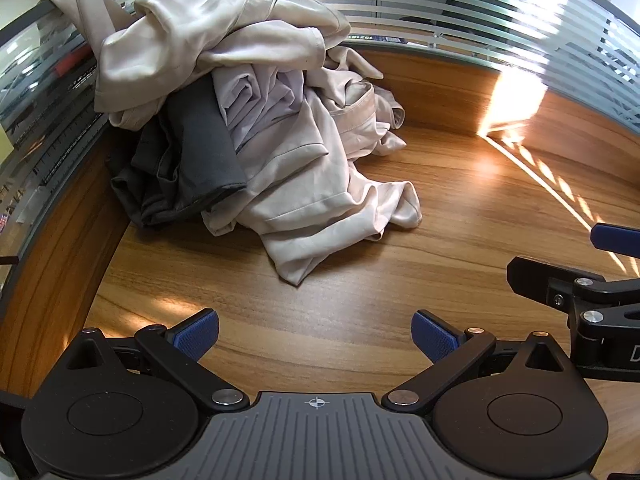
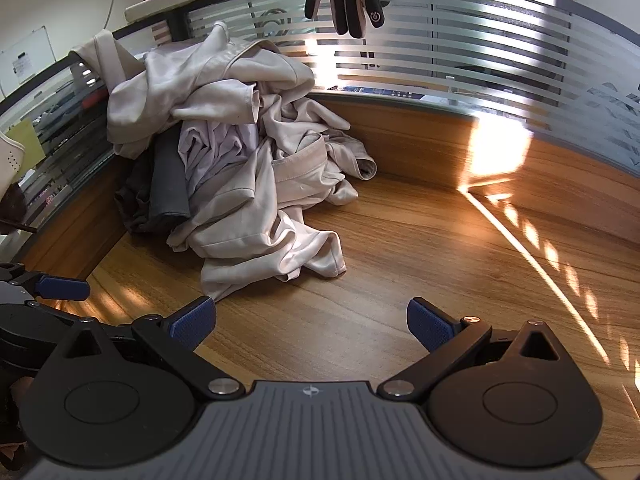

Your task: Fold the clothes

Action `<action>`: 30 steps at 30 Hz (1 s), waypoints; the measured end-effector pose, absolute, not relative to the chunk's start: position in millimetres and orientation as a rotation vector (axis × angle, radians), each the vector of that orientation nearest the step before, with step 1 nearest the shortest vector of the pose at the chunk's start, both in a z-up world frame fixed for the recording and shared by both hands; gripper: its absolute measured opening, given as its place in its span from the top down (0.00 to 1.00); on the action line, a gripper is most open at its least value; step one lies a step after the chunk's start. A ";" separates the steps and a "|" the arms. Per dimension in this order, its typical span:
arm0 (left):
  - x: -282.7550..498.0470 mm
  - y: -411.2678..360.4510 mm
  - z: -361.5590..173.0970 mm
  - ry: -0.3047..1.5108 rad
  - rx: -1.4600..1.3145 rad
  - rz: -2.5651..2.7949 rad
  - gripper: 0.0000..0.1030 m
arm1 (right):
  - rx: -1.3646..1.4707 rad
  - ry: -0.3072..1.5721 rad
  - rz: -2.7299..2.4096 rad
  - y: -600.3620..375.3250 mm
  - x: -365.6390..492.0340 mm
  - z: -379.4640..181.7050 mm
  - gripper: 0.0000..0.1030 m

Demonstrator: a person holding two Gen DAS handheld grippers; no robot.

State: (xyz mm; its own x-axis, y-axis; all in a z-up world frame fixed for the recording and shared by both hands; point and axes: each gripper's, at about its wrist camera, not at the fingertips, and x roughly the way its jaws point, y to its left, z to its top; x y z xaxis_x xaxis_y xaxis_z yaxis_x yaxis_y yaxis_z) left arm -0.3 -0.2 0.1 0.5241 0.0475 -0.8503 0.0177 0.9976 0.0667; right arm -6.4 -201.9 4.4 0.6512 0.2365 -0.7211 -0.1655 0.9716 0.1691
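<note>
Where each wrist camera looks down its own fingers, the left gripper (image 1: 316,336) hovers with its blue pads spread wide and nothing between them, bare wooden desk (image 1: 352,292) showing through the gap; the right gripper (image 2: 312,326) is just as wide apart and equally empty. In the left view the right tool's black linkage and one blue pad edge in at about three o'clock, and in the right view the left tool sits at nine o'clock, so the two are side by side. Farther out, toward eleven o'clock in both views, the heap of clothes (image 1: 256,112) is piled in the desk's back corner: pale beige garments (image 2: 256,216) tumbled over a dark grey garment (image 1: 200,152), with what may be a lilac shirt (image 2: 216,148) crumpled between them. Farthest, at twelve o'clock, a black glove (image 2: 348,0) hangs over the striped glass partition (image 2: 480,52), sunlight streaking the wood at two o'clock
</note>
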 end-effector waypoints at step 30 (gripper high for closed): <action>-3.3 4.7 0.6 1.032 0.040 0.013 0.00 | 0.084 0.814 0.197 -207.3 -18.1 8.7 0.01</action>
State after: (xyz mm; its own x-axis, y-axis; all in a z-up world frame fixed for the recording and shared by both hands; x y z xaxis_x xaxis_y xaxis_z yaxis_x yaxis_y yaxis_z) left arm -3.3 4.7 0.6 0.5131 0.0299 -0.8578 0.0083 0.9992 0.0397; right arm -18.1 -207.3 8.7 0.6695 0.2062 -0.7136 -0.1420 0.9785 0.1496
